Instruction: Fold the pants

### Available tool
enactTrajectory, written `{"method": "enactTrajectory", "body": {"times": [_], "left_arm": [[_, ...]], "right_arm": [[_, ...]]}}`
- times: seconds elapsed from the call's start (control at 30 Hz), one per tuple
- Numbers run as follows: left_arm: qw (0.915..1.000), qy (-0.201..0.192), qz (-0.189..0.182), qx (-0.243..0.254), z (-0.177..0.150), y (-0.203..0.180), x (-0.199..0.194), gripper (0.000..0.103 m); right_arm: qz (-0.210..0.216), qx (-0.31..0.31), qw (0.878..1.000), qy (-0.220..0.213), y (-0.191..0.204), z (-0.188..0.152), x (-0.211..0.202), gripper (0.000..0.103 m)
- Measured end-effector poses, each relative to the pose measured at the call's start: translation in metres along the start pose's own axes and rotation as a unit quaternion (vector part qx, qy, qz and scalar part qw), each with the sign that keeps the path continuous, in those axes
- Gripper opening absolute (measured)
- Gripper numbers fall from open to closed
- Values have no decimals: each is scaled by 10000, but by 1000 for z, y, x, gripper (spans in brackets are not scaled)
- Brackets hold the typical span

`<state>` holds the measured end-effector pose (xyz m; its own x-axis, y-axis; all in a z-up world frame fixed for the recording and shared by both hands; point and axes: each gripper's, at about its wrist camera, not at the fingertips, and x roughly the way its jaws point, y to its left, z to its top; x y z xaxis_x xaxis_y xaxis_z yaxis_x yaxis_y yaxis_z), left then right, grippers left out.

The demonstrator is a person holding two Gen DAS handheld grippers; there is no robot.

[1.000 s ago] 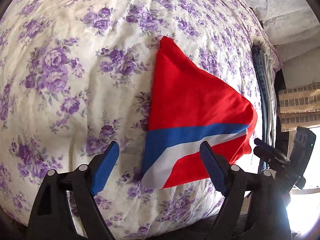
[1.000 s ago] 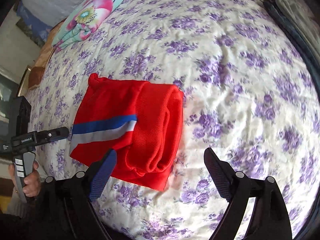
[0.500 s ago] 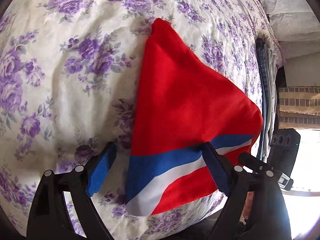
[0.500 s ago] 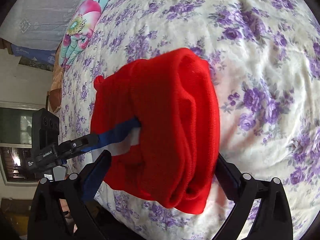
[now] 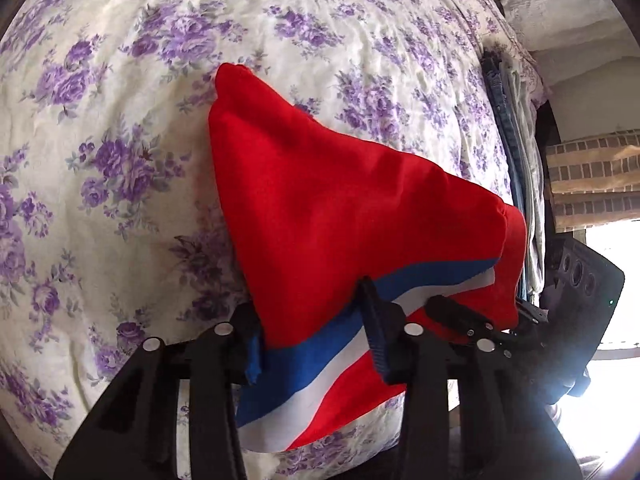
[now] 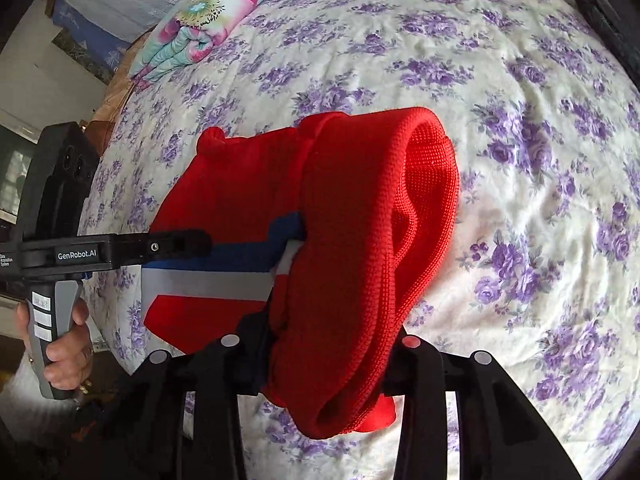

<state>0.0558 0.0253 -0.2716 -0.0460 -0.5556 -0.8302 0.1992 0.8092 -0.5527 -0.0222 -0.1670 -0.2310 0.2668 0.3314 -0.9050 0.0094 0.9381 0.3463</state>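
The folded red pants (image 5: 340,208) with a blue and white stripe lie near the bed's front edge. My left gripper (image 5: 312,344) is shut on the striped end of the pants. In the right wrist view my right gripper (image 6: 328,344) is shut on the thick red waistband end of the pants (image 6: 360,240), which bulges between the jaws. The left gripper (image 6: 176,246) shows there at the pants' left side, held by a hand. The right gripper's body (image 5: 576,292) shows at the right in the left wrist view.
The bed has a white sheet with purple flowers (image 5: 120,160). A folded floral blanket (image 6: 200,24) lies at the far left corner. Folded jeans and grey cloth (image 5: 516,152) lie at the bed's right edge. A brick wall (image 5: 592,176) stands beyond.
Both grippers moved in over the pants and closed on them, the left on the striped end and the right on the waistband end. Both were open a second ago.
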Motion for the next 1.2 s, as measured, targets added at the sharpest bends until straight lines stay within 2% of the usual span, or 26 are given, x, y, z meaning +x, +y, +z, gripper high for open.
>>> {"method": "enactTrajectory", "body": {"times": [0.03, 0.13, 0.23, 0.3, 0.37, 0.47, 0.53, 0.6, 0.7, 0.8, 0.87, 0.93, 0.97, 1.0, 1.07, 1.1, 1.2], "left_arm": [[10000, -9, -31, 25, 1, -3, -3, 30], [9999, -73, -21, 150, 9, -14, -12, 27], [9988, -301, -6, 395, 36, -32, -29, 26], [9974, -461, -41, 544, 75, -44, -41, 26], [9964, -505, 13, 684, 127, -56, -47, 26], [9950, -519, 243, 816, 215, -61, -39, 26], [9960, -399, 273, 749, 265, -57, -25, 27], [9967, -294, 294, 702, 304, -55, -11, 26], [9925, -291, 542, 1054, 338, -62, 7, 27], [9911, -234, 512, 1202, 355, -58, 27, 27], [9922, -225, 552, 1093, 362, -45, 38, 33], [9929, -365, 610, 950, 362, -30, 44, 58], [9931, -433, 629, 891, 361, -26, 43, 61], [9932, -494, 629, 848, 357, -23, 40, 63], [9921, -597, 759, 804, 348, -22, 30, 63], [9907, -662, 886, 796, 342, -22, 25, 63], [9854, -793, 1315, 732, 321, -27, 0, 60]], "right_arm": [[-26, -8, 10000, -22, 2, 2, -1, 38], [27, -61, 9998, -181, 6, 15, -11, 36], [58, -157, 9987, -478, 8, 53, -30, 35], [19, -101, 9978, -650, 1, 93, -39, 35], [34, 81, 9970, -773, -12, 145, -39, 35], [25, 386, 9948, -937, -40, 220, -26, 35], [-109, 551, 9940, -942, -55, 261, -9, 35], [-251, 703, 9932, -889, -68, 294, 8, 35], [-359, 777, 9927, -853, -85, 324, 25, 35], [-389, 904, 9920, -794, -105, 337, 42, 40], [-413, 1126, 9907, -648, -121, 337, 56, 59], [-521, 1315, 9886, -514, -134, 336, 68, 74], [-522, 1305, 9886, -531, -138, 333, 69, 78], [-560, 1266, 9887, -577, -138, 331, 67, 79], [-974, 1208, 9859, -629, -136, 326, 57, 89], [-1122, 1196, 9841, -685, -136, 324, 49, 89], [-1101, 1270, 9811, -961, -127, 315, 14, 89]]}}
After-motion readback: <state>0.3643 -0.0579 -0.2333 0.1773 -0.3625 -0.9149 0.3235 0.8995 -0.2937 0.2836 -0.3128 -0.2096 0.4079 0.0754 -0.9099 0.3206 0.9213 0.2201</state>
